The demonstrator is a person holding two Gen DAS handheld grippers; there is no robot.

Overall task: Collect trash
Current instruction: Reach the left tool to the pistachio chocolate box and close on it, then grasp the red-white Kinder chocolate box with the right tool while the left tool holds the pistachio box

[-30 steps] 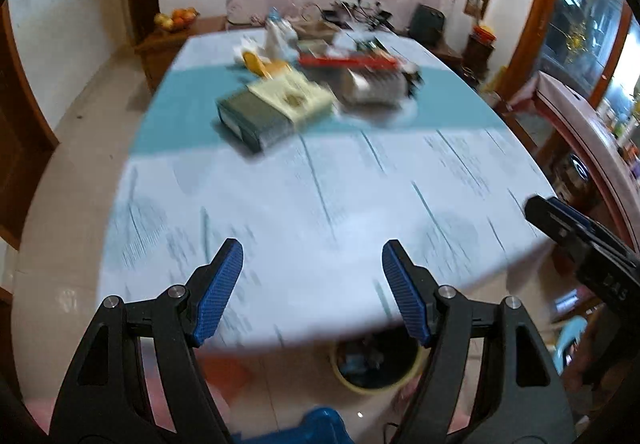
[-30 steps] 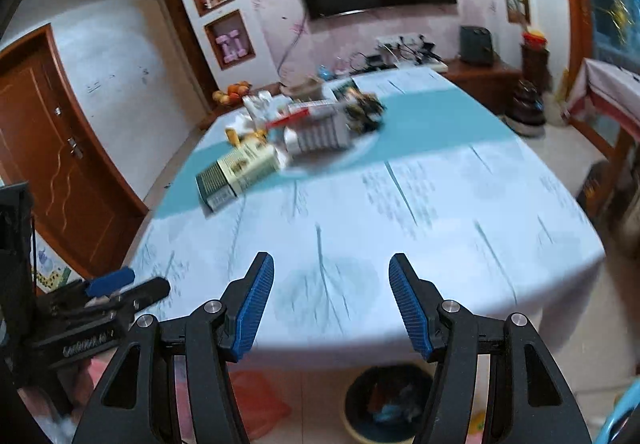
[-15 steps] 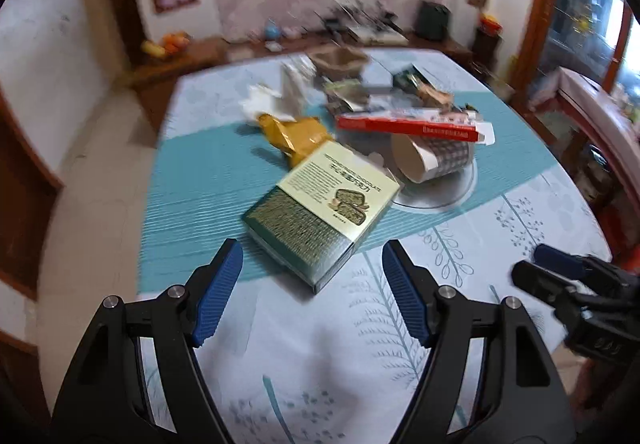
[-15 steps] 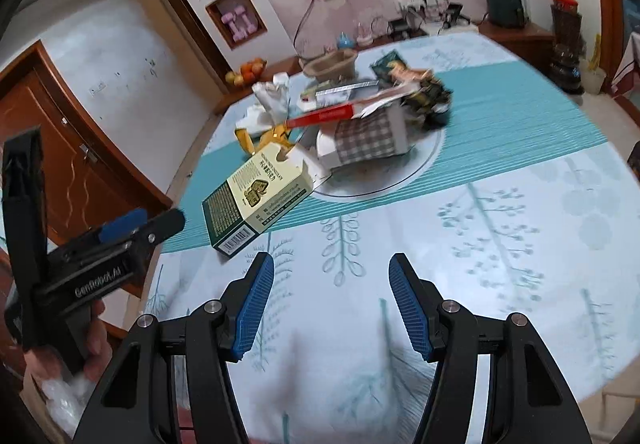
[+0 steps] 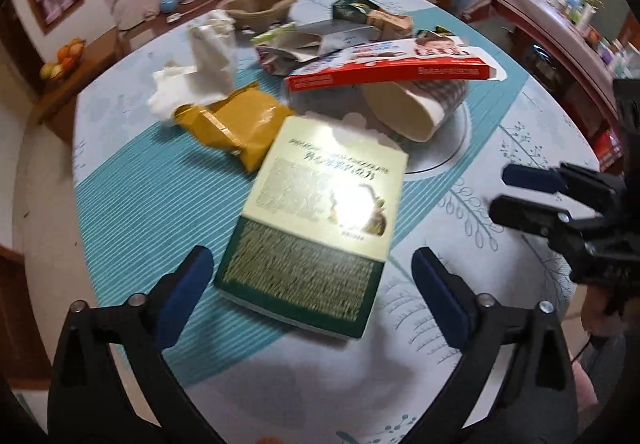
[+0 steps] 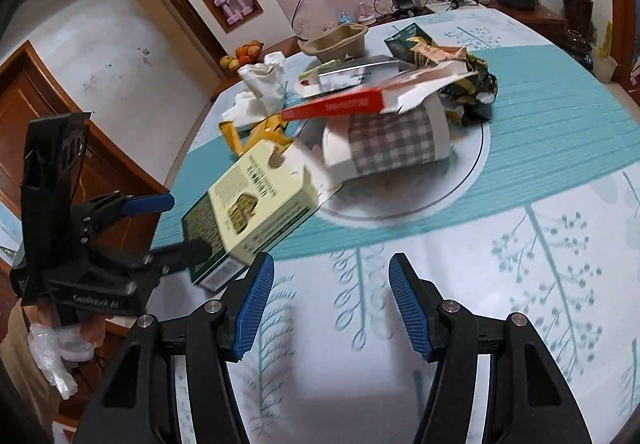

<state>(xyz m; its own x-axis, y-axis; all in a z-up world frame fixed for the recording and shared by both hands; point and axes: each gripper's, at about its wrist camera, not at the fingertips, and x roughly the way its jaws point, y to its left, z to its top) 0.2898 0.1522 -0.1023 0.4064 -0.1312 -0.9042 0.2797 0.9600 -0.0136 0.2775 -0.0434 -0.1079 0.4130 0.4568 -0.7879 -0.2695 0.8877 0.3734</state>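
Note:
A green and cream box (image 5: 320,211) lies flat on the table in front of a pile of trash. My left gripper (image 5: 310,268) hangs over its near end. The jaws are opening, with the box between the pads (image 5: 188,284) and apart from them. In the right wrist view the left gripper (image 6: 184,226) straddles the box (image 6: 248,203). My right gripper (image 6: 330,284) stands open over bare tablecloth, nothing between its fingers; it also shows at the right of the left wrist view (image 5: 510,191). The pile holds a red and white carton (image 5: 392,71), a yellow wrapper (image 5: 236,119) and a checked paper tub (image 5: 416,103).
White crumpled paper (image 5: 208,55), a brown paper bowl (image 5: 260,5) and a dark green packet (image 5: 352,5) lie further back. A glass turntable (image 5: 452,147) sits under part of the pile. The hand on the left gripper also clutches a clear plastic bag (image 6: 52,360).
Both grippers have come forward from the table's near edge to the pile. The left jaws have widened and now straddle the green box. The bin below the edge has left view.

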